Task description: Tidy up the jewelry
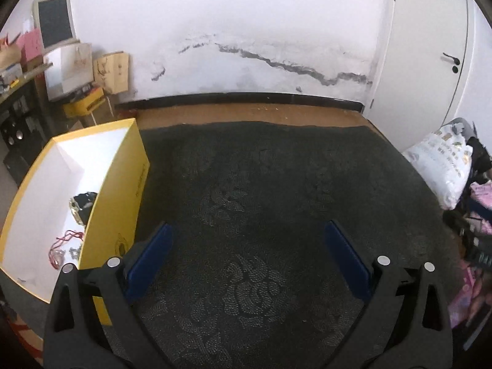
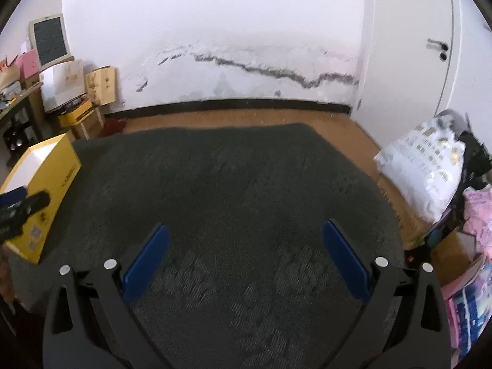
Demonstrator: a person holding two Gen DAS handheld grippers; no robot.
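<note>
A yellow box (image 1: 123, 190) with a white inside stands at the left edge of a dark patterned mat (image 1: 261, 215). Inside it lie a red string necklace (image 1: 66, 243), small silver pieces (image 1: 73, 250) and a dark and gold item (image 1: 81, 204). My left gripper (image 1: 247, 230) is open and empty, hovering over the mat just right of the box. My right gripper (image 2: 244, 230) is open and empty over the bare mat (image 2: 230, 178). The box (image 2: 46, 178) shows at the left of the right wrist view, with the left gripper's tip (image 2: 18, 206) in front of it.
A white wall with a dark crack (image 1: 276, 61) and black skirting lies behind the mat. A shelf with boxes and bags (image 1: 77, 70) stands at far left. A white printed bag (image 2: 430, 169) and pink clutter (image 2: 476, 209) sit at right, below a white door (image 2: 415, 46).
</note>
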